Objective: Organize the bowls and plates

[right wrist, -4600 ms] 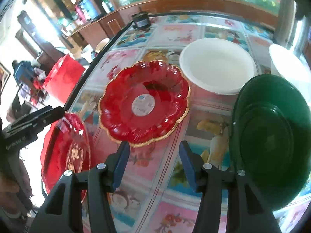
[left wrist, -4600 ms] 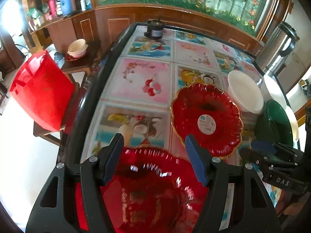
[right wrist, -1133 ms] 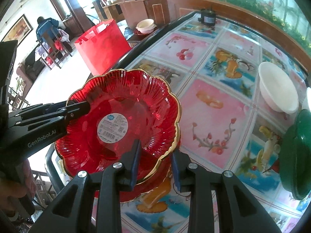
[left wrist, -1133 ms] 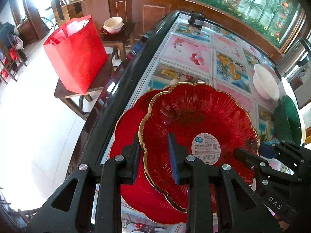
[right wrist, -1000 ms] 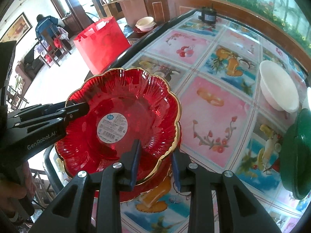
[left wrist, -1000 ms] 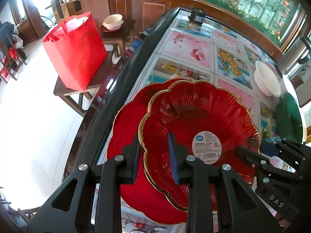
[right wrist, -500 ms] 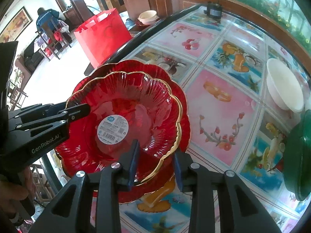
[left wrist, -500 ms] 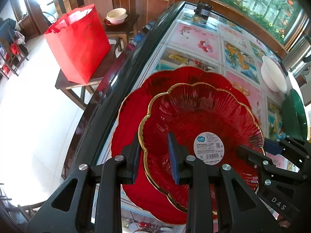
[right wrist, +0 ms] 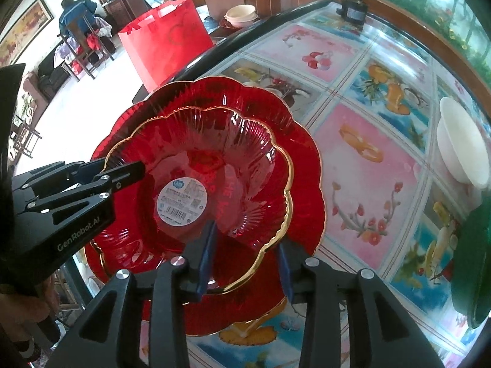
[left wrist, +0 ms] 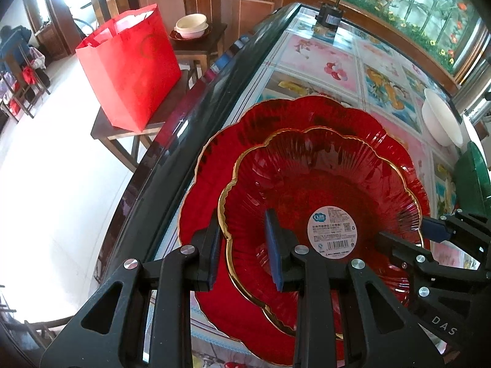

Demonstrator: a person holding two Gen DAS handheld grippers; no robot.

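Red glass dish (left wrist: 322, 190) with a gold rim sits nested on a larger red plate (left wrist: 214, 165) near the surface (right wrist: 368, 165) edge. Left gripper (left wrist: 245, 245) and right gripper (right wrist: 245, 257) each straddle its rim, fingers spread; actual contact is hard to judge. Green bowl (right wrist: 472, 263) is cut off at the frame edge.

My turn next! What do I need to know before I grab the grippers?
Left hand-held gripper: open around the near rim of the smaller red scalloped bowl.
Right hand-held gripper: open around its opposite rim.
Done: that bowl sits nested in the larger red scalloped plate at the table's edge.
Left: white bowl and green bowl, unstacked at the far side.
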